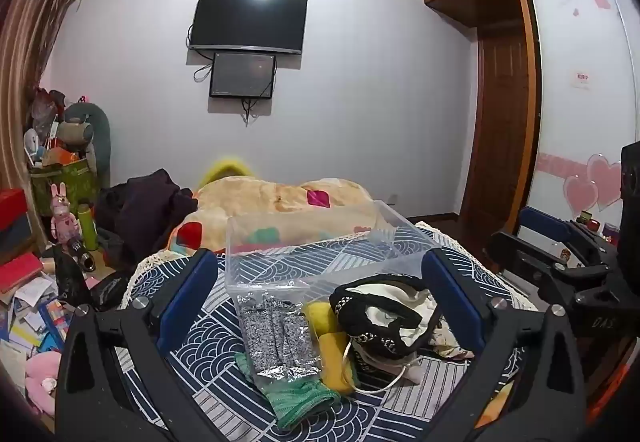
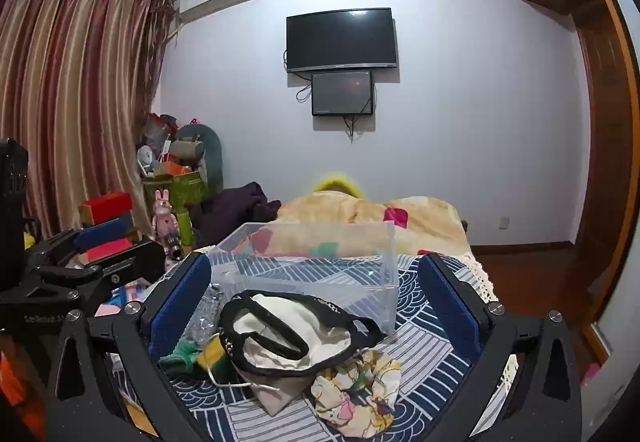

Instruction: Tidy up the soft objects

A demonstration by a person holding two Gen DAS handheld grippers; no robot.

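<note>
A pile of soft objects lies on the patterned bedspread in front of a clear plastic box. In the left wrist view I see grey speckled gloves with green cuffs, a yellow sponge and a black-trimmed white pouch. The right wrist view shows the pouch, a floral scrunchie and the clear box. My left gripper is open above the gloves. My right gripper is open above the pouch. Both are empty.
A folded beige blanket and dark clothes lie at the bed's far end. Cluttered boxes, toys and papers fill the floor to the left. A wardrobe stands on the right. A TV hangs on the far wall.
</note>
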